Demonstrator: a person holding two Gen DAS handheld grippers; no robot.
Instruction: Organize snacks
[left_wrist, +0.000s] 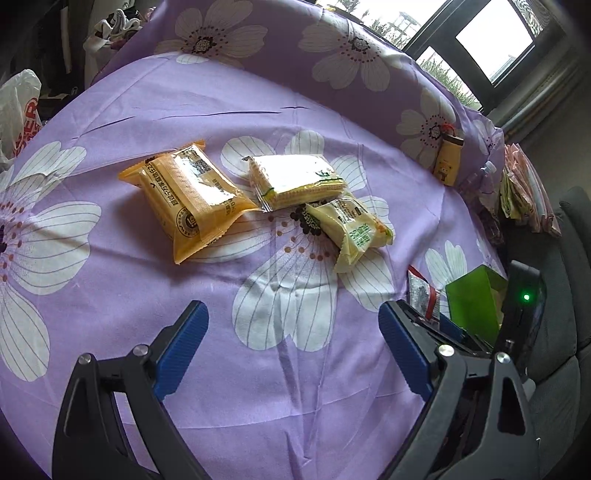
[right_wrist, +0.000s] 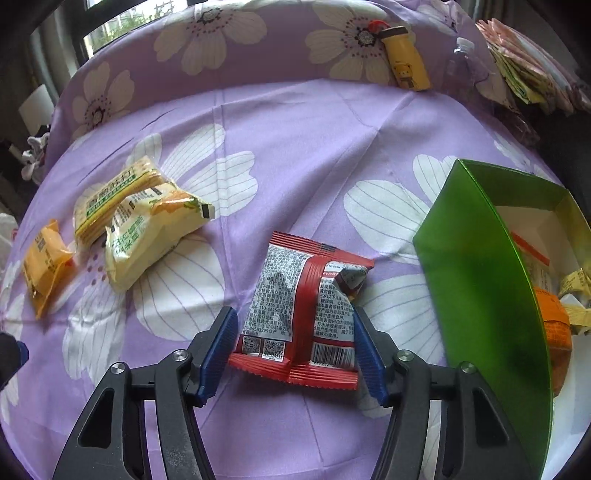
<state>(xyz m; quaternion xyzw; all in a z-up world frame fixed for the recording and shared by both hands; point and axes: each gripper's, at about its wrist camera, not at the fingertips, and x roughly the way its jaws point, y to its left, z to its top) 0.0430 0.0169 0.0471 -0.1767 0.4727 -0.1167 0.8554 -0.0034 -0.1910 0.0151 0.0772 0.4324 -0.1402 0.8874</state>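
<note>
A red snack packet (right_wrist: 295, 314) lies printed side up between the blue pads of my right gripper (right_wrist: 293, 315), and both pads touch its side edges. Just right of it stands a green box (right_wrist: 480, 277), open, with orange and yellow packets inside. Farther left on the purple flowered cloth (right_wrist: 295, 129) lie a pale yellow-green packet (right_wrist: 147, 232), a cracker pack (right_wrist: 110, 199) and an orange packet (right_wrist: 44, 266). My left gripper (left_wrist: 291, 310) hangs open over bare cloth, short of the orange packet (left_wrist: 188, 199), cracker pack (left_wrist: 295, 181) and yellow-green packet (left_wrist: 351, 229).
A yellow bottle (right_wrist: 404, 59) and a clear plastic bottle (right_wrist: 461, 62) lean on the raised cloth at the back. A stack of flat packets (right_wrist: 524, 66) sits at the far right. A white plastic bag (left_wrist: 18, 110) is off the cloth's left edge.
</note>
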